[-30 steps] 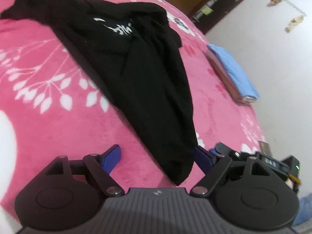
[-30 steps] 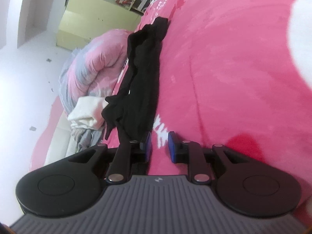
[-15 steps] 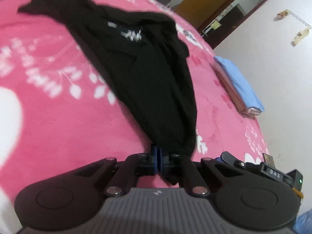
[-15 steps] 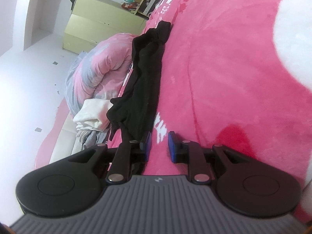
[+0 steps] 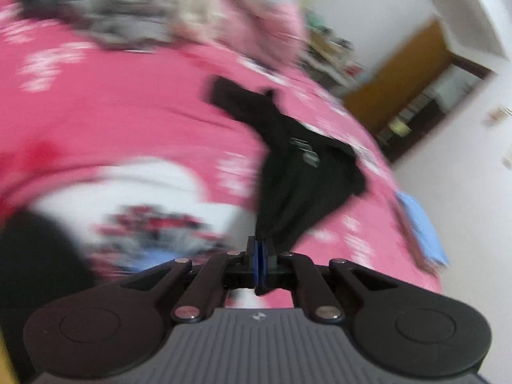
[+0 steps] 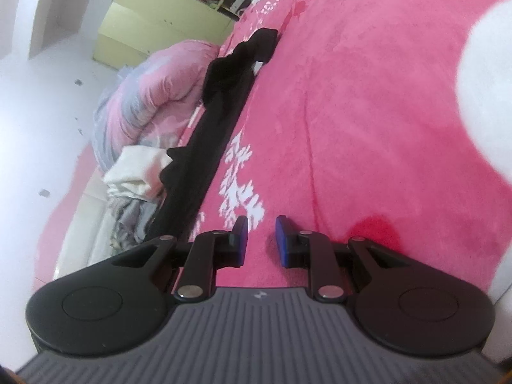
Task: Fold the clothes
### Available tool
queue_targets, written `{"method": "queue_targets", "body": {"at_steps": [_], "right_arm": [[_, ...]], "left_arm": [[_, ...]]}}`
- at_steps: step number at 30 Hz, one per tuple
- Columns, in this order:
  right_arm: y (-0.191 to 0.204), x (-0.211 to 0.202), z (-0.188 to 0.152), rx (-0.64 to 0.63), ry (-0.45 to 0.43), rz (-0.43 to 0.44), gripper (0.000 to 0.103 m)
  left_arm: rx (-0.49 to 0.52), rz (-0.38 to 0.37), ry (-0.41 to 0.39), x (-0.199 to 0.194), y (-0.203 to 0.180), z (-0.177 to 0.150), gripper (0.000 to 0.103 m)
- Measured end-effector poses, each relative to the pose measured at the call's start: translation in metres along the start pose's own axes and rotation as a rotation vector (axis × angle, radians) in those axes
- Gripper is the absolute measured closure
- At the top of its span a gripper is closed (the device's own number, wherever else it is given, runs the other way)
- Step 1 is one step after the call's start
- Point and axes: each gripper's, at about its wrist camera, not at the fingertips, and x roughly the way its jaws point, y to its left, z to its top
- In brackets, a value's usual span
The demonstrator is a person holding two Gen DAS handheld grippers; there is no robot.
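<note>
A black garment (image 5: 297,172) with a small white print lies stretched across the pink floral bedspread (image 5: 128,121). My left gripper (image 5: 260,249) is shut on the garment's near end, and the cloth rises taut from the pads. The left wrist view is blurred by motion. In the right wrist view the same black garment (image 6: 220,108) runs as a long strip along the bed's left side. My right gripper (image 6: 260,240) stands open just right of that strip, over the pink bedspread (image 6: 352,112), with nothing between its fingers.
A folded blue cloth (image 5: 419,224) lies at the bed's right edge. A pink and grey duvet (image 6: 140,96) and a pile of white and grey clothes (image 6: 134,176) sit beyond the garment. A yellow cabinet (image 6: 153,28) and an open doorway (image 5: 416,96) stand further off.
My left gripper went from open to shut on the garment's end and has pulled it up and back, stretching the cloth. The right gripper stayed open and shifted slightly.
</note>
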Motion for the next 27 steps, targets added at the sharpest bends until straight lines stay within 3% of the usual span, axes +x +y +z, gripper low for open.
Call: {"method": "queue_targets", "body": {"at_steps": [4, 8, 11, 13, 15, 24, 27], "right_arm": [[0.013, 0.008, 0.014, -0.028, 0.008, -0.032, 0.082], [0.029, 0.033, 0.038, -0.067, 0.004, -0.037, 0.076], [0.034, 0.06, 0.055, -0.097, 0.009, -0.048, 0.064], [0.038, 0.077, 0.066, -0.116, 0.013, -0.055, 0.048], [0.041, 0.095, 0.077, -0.136, 0.016, -0.063, 0.042], [0.057, 0.175, 0.126, -0.224, 0.031, -0.096, 0.041], [0.063, 0.202, 0.142, -0.254, 0.036, -0.107, 0.044]], "left_arm": [[-0.108, 0.009, 0.014, 0.011, 0.038, 0.006, 0.1], [-0.1, 0.001, 0.042, 0.027, 0.043, 0.005, 0.1], [-0.097, 0.002, 0.049, 0.035, 0.046, 0.003, 0.099], [-0.108, 0.002, 0.048, 0.04, 0.048, 0.0, 0.099], [-0.119, 0.001, 0.046, 0.043, 0.049, -0.004, 0.099], [-0.161, -0.011, 0.027, 0.044, 0.055, -0.009, 0.099], [-0.166, -0.017, 0.028, 0.045, 0.057, -0.008, 0.099]]}}
